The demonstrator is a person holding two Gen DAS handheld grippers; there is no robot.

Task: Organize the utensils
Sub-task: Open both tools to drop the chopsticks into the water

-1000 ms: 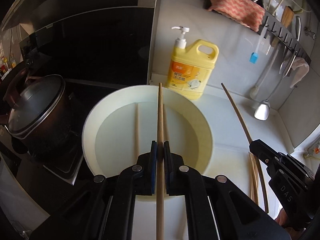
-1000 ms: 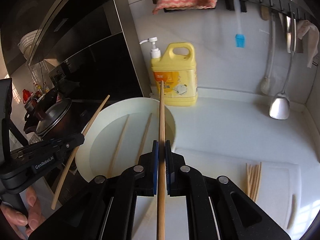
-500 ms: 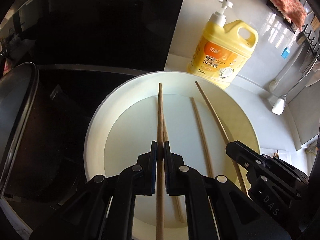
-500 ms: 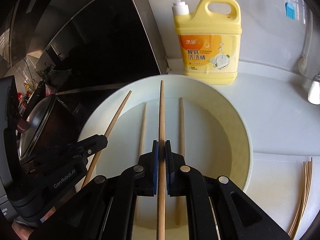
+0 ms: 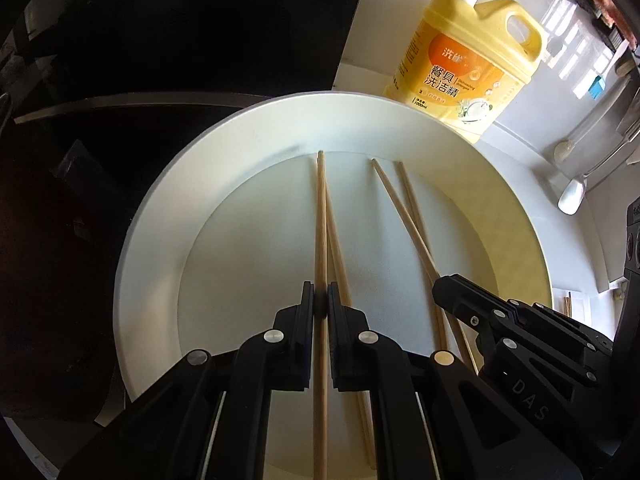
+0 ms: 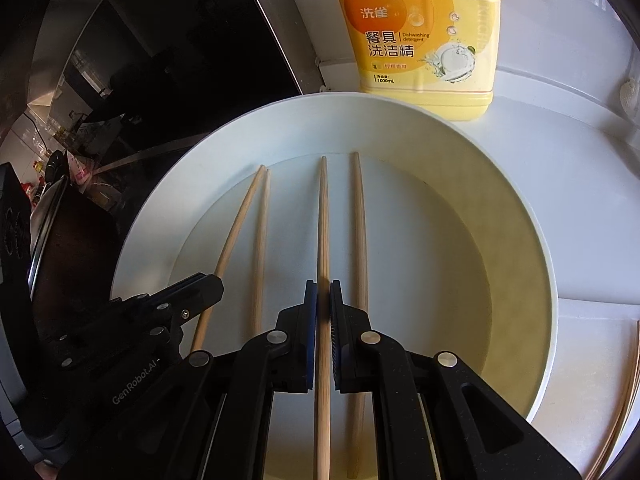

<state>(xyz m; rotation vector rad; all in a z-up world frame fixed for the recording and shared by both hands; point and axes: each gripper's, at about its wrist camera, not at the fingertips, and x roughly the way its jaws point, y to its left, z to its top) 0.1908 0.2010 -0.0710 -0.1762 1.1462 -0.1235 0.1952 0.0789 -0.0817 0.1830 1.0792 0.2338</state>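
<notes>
Left gripper (image 5: 321, 307) and right gripper (image 6: 323, 305), angled steeply downward over white basin (image 6: 520, 216), each clamp one chopstick (image 5: 320, 220).

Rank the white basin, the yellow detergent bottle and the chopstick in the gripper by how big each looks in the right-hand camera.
1. white basin: widest by far.
2. yellow detergent bottle: cut off at the top.
3. chopstick pinched by the right gripper: long but thin, and closest to the camera, so its length is exaggerated.

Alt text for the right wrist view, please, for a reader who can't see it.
The right gripper has its jaws shut on a wooden chopstick angled down into a white basin, where two chopsticks lie. The left gripper holds a fourth at left; a yellow dishwashing detergent jug stands behind.
</notes>
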